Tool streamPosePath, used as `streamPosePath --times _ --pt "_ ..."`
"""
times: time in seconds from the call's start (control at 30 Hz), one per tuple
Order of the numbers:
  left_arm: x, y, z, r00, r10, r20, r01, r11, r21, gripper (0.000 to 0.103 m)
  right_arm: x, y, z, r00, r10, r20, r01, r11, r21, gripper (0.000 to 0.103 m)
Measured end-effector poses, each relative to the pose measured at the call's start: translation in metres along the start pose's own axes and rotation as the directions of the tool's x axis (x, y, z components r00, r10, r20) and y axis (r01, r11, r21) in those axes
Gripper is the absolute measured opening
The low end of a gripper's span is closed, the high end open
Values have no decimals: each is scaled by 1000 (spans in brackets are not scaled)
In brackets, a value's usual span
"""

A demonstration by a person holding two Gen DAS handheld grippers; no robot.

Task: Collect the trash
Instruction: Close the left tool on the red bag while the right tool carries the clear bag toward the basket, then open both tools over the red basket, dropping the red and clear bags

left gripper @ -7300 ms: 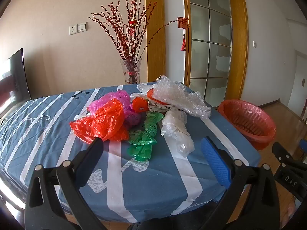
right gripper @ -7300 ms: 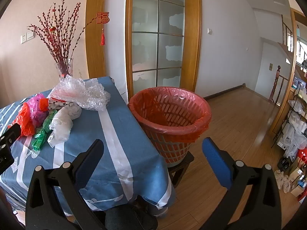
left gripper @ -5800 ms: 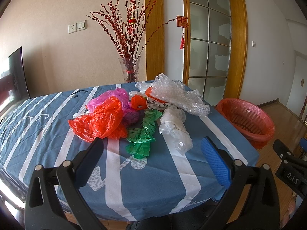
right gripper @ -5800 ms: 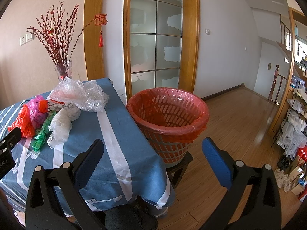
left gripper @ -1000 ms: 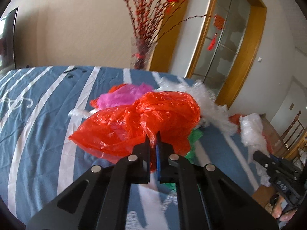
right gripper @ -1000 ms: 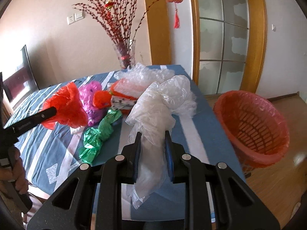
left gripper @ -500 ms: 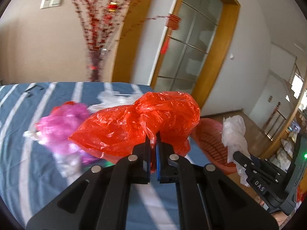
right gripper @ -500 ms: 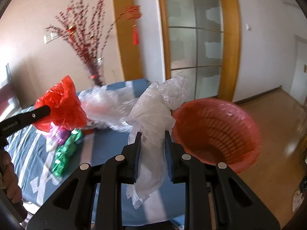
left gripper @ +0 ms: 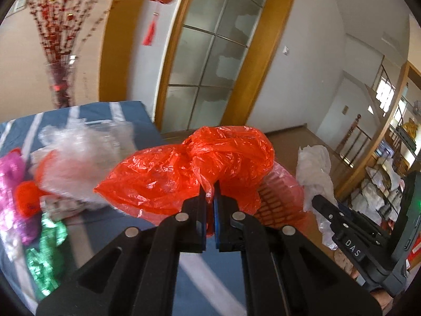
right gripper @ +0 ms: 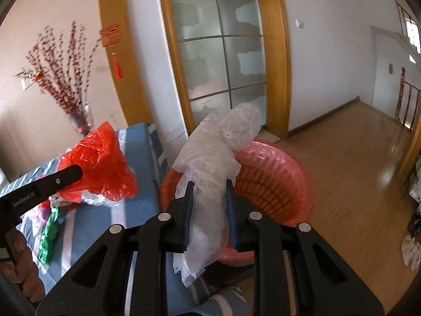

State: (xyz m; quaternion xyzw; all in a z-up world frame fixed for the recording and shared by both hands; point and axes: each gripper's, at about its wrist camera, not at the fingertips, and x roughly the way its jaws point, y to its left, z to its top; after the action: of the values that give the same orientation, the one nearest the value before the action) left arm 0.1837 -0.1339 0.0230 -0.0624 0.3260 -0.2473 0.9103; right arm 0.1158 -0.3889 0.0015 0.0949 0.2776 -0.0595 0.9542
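My left gripper [left gripper: 209, 192] is shut on a crumpled red plastic bag [left gripper: 184, 168] and holds it in the air over the table's right end; it also shows in the right wrist view [right gripper: 102, 166]. My right gripper [right gripper: 209, 184] is shut on a clear white plastic bag [right gripper: 213, 152], held just in front of the red trash basket [right gripper: 273, 179]. In the left wrist view the white bag [left gripper: 314, 168] hangs at the right and the basket [left gripper: 279, 197] sits behind the red bag.
On the blue striped table [left gripper: 105, 113] lie bubble wrap [left gripper: 81, 152], a pink bag [left gripper: 10, 171], a green bag [left gripper: 44, 258] and a small red piece [left gripper: 26, 197]. A vase of red twigs [right gripper: 79, 121] stands at the table's back. Wooden floor [right gripper: 355, 171] lies right.
Both grippers have swung right with their bags, away from the trash pile. The basket now sits directly behind both bags and looks closer.
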Motion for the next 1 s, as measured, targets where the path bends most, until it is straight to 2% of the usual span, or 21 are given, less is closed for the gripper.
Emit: streamPosePath --times 0.23,0.5,0.7,0.77,0.8,0.83,0.87,1.0 --pt "42 -30 4 999 -33 -41 34 999 30 6 19 -24 8 1000 -19 -8 19 999 34 23" --pt "86 -43 8 992 -68 -104 69 997 13 6 36 -42 18 1000 -24 -1 24 998 59 23" --pt "105 -52 2 989 -75 -130 79 997 22 7 44 -52 23 1000 -22 11 21 997 75 24" --pt "110 -55 1 988 -70 -139 73 997 17 14 45 -55 24 999 -31 22 29 997 76 35" --pt "113 -55 -1 987 -67 -146 69 998 12 23 46 -57 23 999 -33 23 32 997 77 40" --pt "114 -54 -2 987 -61 -149 63 998 9 33 46 -59 23 999 -37 25 35 996 82 48" --pt "115 -51 -2 987 -53 -150 54 999 4 36 45 -60 22 999 -39 27 36 996 87 54" --pt "108 -40 -5 988 -36 -150 36 999 -1 45 43 -65 18 998 -56 19 54 994 96 58"
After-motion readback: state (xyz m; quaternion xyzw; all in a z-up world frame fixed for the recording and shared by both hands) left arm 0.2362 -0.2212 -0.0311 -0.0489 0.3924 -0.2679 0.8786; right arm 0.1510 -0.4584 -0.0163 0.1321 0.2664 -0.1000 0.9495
